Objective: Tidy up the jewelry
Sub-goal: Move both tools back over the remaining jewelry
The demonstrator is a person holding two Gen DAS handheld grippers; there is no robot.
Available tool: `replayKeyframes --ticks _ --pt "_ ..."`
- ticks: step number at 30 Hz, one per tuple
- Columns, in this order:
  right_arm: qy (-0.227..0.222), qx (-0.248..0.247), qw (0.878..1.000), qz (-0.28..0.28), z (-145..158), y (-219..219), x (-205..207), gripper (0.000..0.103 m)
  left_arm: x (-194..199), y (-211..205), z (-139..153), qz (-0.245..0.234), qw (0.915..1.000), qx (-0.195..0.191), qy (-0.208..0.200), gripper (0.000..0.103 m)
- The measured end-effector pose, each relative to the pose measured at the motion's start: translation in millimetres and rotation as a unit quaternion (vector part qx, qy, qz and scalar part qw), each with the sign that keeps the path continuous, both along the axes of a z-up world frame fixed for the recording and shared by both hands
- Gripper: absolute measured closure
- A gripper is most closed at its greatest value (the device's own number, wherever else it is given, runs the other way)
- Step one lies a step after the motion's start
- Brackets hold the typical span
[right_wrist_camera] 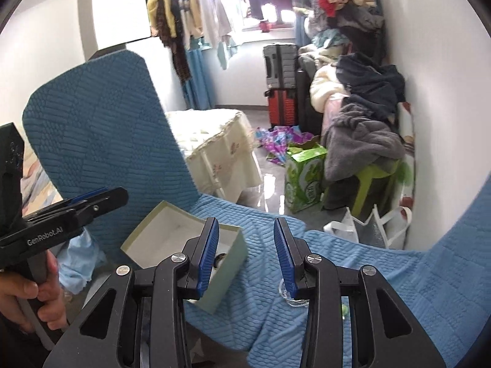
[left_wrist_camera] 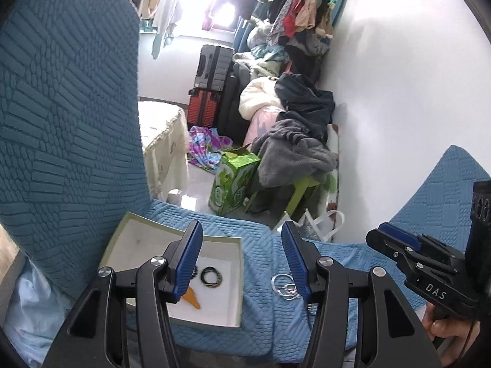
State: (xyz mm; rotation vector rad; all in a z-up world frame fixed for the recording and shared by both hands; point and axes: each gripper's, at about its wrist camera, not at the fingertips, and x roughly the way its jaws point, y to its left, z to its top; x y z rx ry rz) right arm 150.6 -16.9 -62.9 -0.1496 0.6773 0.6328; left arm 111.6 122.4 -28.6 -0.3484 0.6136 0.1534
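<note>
An open pale green box point(left_wrist_camera: 236, 276) with a white inside lies on the blue quilted cover point(left_wrist_camera: 260, 245). In it lie black hair ties point(left_wrist_camera: 210, 277) and an orange piece point(left_wrist_camera: 191, 297). A silver necklace point(left_wrist_camera: 284, 286) lies on the cover right of the box. My left gripper point(left_wrist_camera: 242, 245) is open and empty above the box's right edge. My right gripper point(right_wrist_camera: 245, 239) is open and empty above the cover, between the box point(right_wrist_camera: 227, 263) and the necklace point(right_wrist_camera: 284, 291). It shows in the left wrist view point(left_wrist_camera: 396, 245) at the right.
A blue quilted cushion point(left_wrist_camera: 67, 122) stands upright left of the box. Beyond the cover's edge are a green carton point(left_wrist_camera: 233, 181), a green stool with clothes point(left_wrist_camera: 303, 165), suitcases point(left_wrist_camera: 211, 92), a covered table point(left_wrist_camera: 162, 141) and a white bag point(left_wrist_camera: 322, 224).
</note>
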Motion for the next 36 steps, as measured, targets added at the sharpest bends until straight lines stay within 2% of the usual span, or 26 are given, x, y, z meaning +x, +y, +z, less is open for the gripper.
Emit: replayKeyframes --ticks 5,12,17,21,25,31,33,36 --pt "0.008 0.007 1.000 -0.029 -12.2 -33.7 -3.9 0.068 -0.3 -19.9 -13.4 -0.017 0.9996 -0.020 0.005 0.049" --pt "0.012 0.011 0.998 -0.056 -46.1 -70.3 -3.4 0.068 9.6 -41.7 -44.6 -0.044 0.9985 -0.032 0.008 0.051" --pt "0.036 0.008 0.996 -0.080 -74.4 -86.9 5.5 0.069 20.6 -57.6 -69.7 -0.067 0.9967 -0.040 0.023 0.052" --pt "0.050 0.007 0.994 -0.097 -96.1 -98.4 14.7 0.074 33.1 -69.5 -100.4 -0.094 0.9919 -0.071 0.048 0.052" --pt "0.069 0.001 0.992 -0.110 -119.2 -108.1 24.6 0.075 44.8 -83.8 -123.7 -0.111 0.9892 -0.067 0.068 0.058" --pt "0.116 -0.007 0.985 -0.130 -153.9 -123.3 42.3 0.078 72.1 -99.3 -168.8 -0.122 0.9832 -0.066 0.119 0.061" --pt "0.127 -0.015 0.983 -0.132 -163.2 -124.9 47.8 0.078 84.9 -101.8 -183.4 -0.126 0.9803 -0.068 0.135 0.068" --pt "0.146 -0.032 0.979 -0.136 -179.9 -124.7 60.8 0.078 102.5 -105.6 -209.3 -0.126 0.9772 -0.070 0.156 0.069"
